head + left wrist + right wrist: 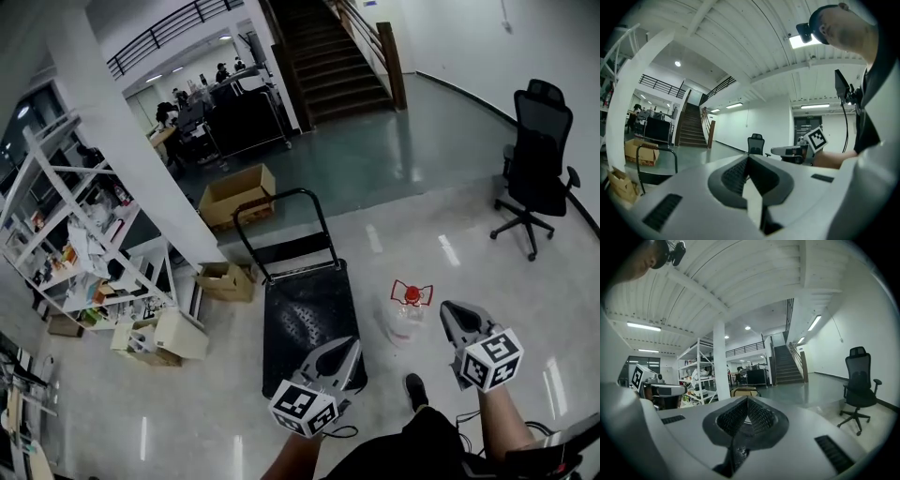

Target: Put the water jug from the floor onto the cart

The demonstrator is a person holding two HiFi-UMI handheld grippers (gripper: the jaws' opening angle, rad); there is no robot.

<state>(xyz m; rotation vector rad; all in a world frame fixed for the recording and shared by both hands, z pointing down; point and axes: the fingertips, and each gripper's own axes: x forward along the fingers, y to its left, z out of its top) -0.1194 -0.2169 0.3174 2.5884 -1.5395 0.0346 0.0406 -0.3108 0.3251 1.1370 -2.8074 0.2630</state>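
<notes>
both grippers are out in front of me right now, pointing pretty much level. my left gripper (350, 349) is hovering over the near right corner of the cart (305, 300), jaws pressed together with nothing between them. my right gripper (449, 310) is doing the same thing, jaws closed tight on nothing, and in the head view it's hanging just to the right of the water jug (409, 319).

the jug is standing upright on the pale floor (487, 272), just beside the cart's right edge. it has a clear body with a red cap and a red handle on top. neither gripper is touching it as far as i can tell. my shoe (413, 390) is planted near it, on the side closest to me.

the cart is a black flat platform with a black loop handle (281, 199) standing up at its far end. an open cardboard box (239, 193) is sitting just past that handle. a white shelving rack (56, 220) is standing off to the left next to a white pillar (131, 159), a black office chair (536, 159) is parked well off to the right, and a staircase (333, 52) is rising at the back.
</notes>
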